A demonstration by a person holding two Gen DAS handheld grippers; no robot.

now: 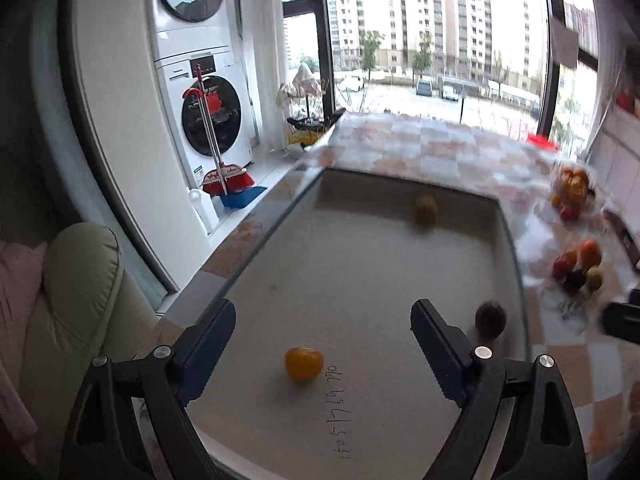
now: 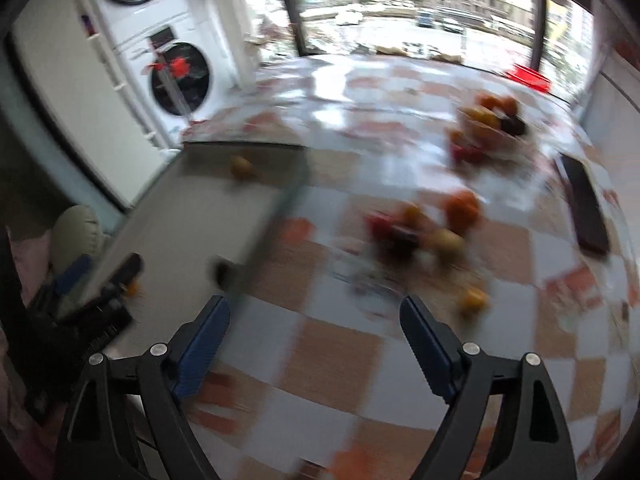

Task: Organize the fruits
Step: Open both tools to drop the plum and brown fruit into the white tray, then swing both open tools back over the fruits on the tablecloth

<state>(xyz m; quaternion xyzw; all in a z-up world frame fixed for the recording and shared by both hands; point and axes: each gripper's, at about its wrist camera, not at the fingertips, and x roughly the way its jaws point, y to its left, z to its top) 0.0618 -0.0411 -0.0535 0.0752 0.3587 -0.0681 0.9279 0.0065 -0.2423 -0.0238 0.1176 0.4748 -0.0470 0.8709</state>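
From the left wrist, the left tongs hang released above a grey tray on the checked bench; an orange fruit lies between the fingers' line, a dark fruit just beside the right finger, a yellowish fruit far back. From the right wrist, blurred, the right tongs are released over the bench, a fruit pile ahead.

Three fruits lie well apart in the tray, with a fruit pile to its right.
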